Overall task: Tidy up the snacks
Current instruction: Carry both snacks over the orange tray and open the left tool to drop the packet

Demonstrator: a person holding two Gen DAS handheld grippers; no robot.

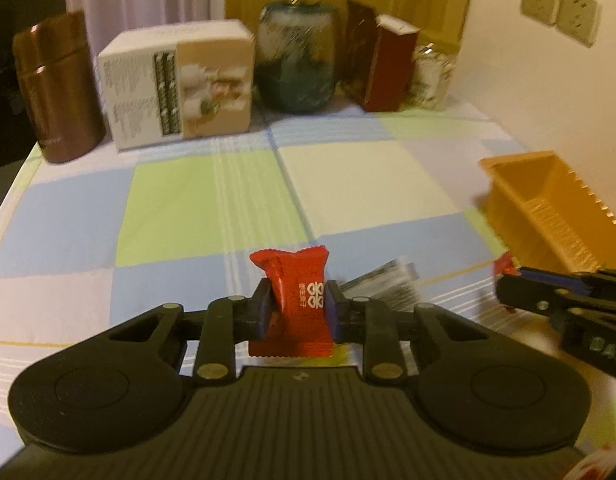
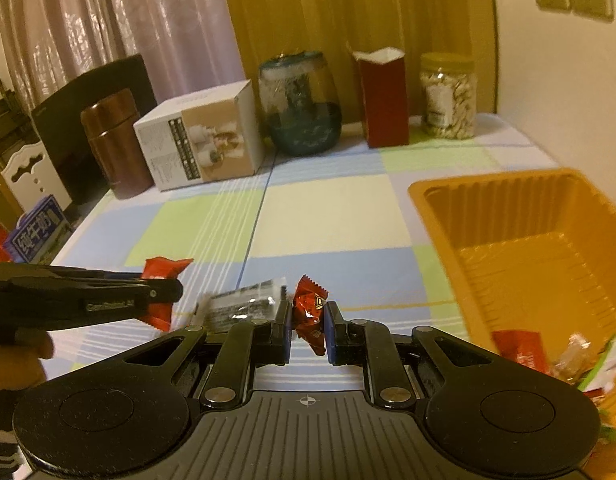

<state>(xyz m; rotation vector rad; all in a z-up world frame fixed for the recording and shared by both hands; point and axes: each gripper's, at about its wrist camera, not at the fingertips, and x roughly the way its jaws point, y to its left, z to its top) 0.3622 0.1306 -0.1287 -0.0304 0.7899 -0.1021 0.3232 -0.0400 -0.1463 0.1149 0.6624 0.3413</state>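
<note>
The left gripper (image 1: pixel 298 308) pinches a red packet (image 1: pixel 294 300) between its pads, lifted clear of the checked table (image 1: pixel 348 184). The right gripper (image 2: pixel 307 326) is clamped on a smaller red candy (image 2: pixel 308 312) — crinkled wrapper, held just beside the orange tray (image 2: pixel 488 200). A silver-black packet (image 2: pixel 244 306) lies on the cloth between the two grippers. A few wrapped snacks (image 2: pixel 520 350) already sit in the tray's near corner — well back stand a jar (image 2: pixel 448 96) and boxes (image 2: pixel 204 136).
</note>
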